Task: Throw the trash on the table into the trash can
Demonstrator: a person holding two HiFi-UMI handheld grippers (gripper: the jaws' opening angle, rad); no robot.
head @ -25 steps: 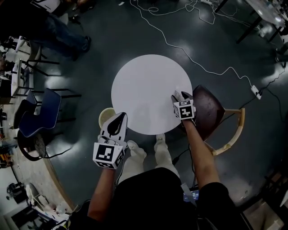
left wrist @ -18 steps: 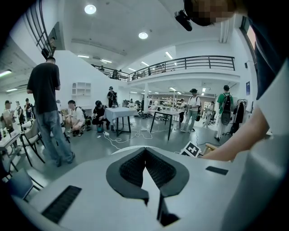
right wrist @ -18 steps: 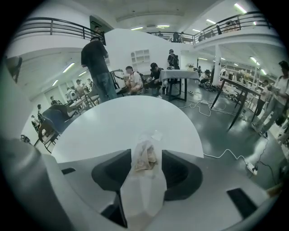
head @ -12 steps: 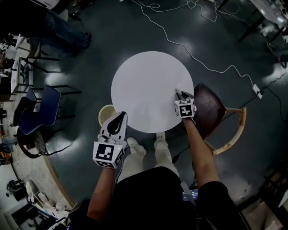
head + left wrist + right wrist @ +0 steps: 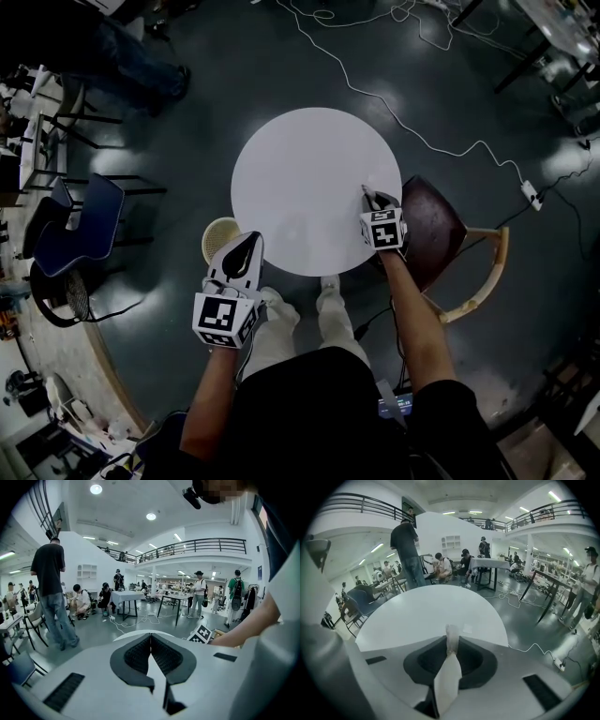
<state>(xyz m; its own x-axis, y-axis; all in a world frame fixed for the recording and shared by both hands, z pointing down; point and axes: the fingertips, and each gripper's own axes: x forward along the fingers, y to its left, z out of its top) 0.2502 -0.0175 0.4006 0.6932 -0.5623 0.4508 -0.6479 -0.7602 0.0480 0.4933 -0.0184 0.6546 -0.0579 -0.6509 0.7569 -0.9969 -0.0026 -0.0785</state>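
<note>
While closing, right claw [image 5: 450, 656] on paper scrap [image 5: 452, 637].

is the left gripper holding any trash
No: the left gripper has its fingers closed together with nothing between them.

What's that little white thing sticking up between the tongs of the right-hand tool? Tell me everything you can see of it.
It is a crumpled paper scrap, white and thin, looking like twisted tissue or soft paper. It stands upright as a narrow strip at the tips of the right gripper, whose tongs are closing on it from both sides. Its loose top pokes out above them. It is over the near edge of the round white table; whether its lower end touches the tabletop cannot be seen.
</note>
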